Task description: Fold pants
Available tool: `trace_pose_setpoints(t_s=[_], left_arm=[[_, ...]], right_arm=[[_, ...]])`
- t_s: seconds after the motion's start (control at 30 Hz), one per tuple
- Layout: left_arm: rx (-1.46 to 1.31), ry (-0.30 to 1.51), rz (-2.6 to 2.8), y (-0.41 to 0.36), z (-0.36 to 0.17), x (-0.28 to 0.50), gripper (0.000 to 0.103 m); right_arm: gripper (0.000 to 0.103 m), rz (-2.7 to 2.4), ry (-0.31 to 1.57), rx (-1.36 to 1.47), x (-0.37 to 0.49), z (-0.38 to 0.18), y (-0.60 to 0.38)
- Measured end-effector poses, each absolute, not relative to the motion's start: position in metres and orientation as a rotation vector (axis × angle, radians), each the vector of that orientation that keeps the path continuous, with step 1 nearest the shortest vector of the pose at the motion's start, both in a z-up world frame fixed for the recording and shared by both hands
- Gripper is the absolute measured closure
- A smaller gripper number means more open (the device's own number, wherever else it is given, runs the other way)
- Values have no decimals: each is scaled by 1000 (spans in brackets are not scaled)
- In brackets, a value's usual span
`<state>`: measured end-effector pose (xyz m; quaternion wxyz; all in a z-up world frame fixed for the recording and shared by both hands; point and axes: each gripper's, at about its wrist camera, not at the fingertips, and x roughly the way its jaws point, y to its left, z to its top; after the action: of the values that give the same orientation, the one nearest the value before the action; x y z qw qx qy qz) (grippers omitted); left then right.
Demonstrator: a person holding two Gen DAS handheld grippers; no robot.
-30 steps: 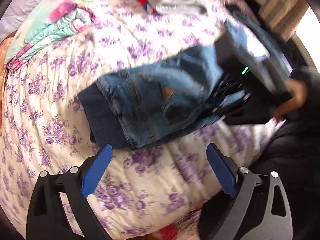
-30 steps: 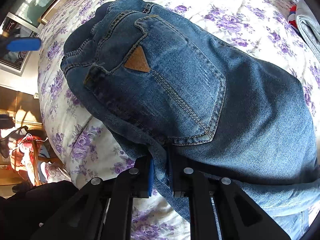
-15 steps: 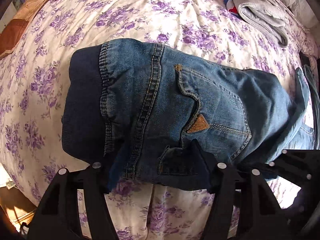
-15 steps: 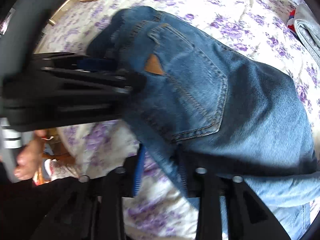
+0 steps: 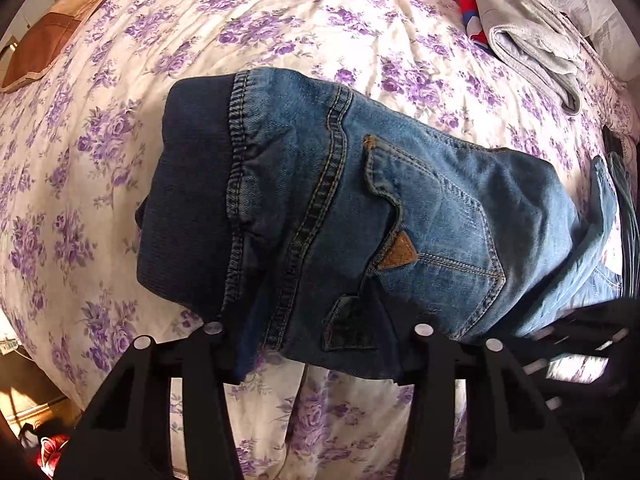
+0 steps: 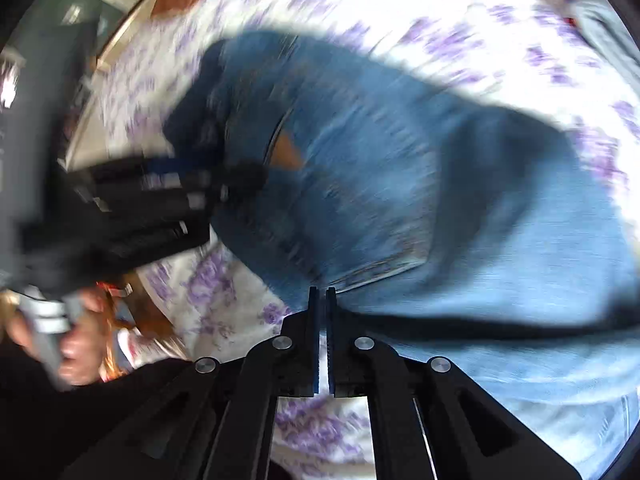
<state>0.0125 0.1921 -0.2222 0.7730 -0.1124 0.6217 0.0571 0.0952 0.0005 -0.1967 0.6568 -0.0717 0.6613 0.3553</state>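
Left wrist view shows the pants [image 5: 360, 220], blue jeans, lying folded on a bedspread [image 5: 280, 40] printed with purple flowers, filling the middle of the frame with the dark ribbed waistband [image 5: 188, 200] at 9 o'clock and the back pocket with its tan triangular patch [image 5: 398, 254] just past centre toward 4 o'clock. The left gripper [image 5: 316, 344] stands at 6 o'clock with its fingers spread wide, one on each side of the near hem of the jeans; the denim edge drapes over both finger tips, so whether they press the cloth I cannot tell. A folded grey garment [image 5: 532, 36] lies at 1 o'clock, well apart from the jeans, with a red and blue item [image 5: 470, 16] just beside it, and a brown cushion [image 5: 44, 48] sits at 10 o'clock at the bed's edge. Right wrist view is heavily blurred: the right gripper [image 6: 322, 300] at 6 o'clock has its fingers pressed nearly together, their tips at the lower edge of the jeans [image 6: 380, 200]; whether cloth is pinched between them I cannot tell. The left gripper [image 6: 168, 200] appears at 9 o'clock against the waistband end.
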Motion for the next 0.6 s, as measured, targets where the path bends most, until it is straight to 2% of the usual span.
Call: trace_pose_setpoints(t_s=[0.03,0.07,0.1,0.13,0.17,0.37,0.47,0.6], left_arm=[[-245,1347,130,192,-222,13,56],[-240,1346,134,192,-223,13,56],[-232,1343,139,191,-224,14,56],[-225,1340,142,191,-224,13,56],[-219,1336,142,190,-225,13,56],[-217,1324,135,190,-227,16,56],[-214,1322,133,189,-227,16,56],[-231,1321,126,190,-228,20,56]], right_arm=[[97,761,1479,-127,111,-181,-20],[84,692,1462,-98,130,-166,-44],[59,602,1448,-75,151,-154,-72],[49,484,1433,-60,174,-144,-104],[45,368,1430,-61,195,-139,-135],[45,-131,1629,131,310,-168,-290],[45,-192,1674,238,338,-184,-308],[45,-245,1754,233,363,-212,-300]])
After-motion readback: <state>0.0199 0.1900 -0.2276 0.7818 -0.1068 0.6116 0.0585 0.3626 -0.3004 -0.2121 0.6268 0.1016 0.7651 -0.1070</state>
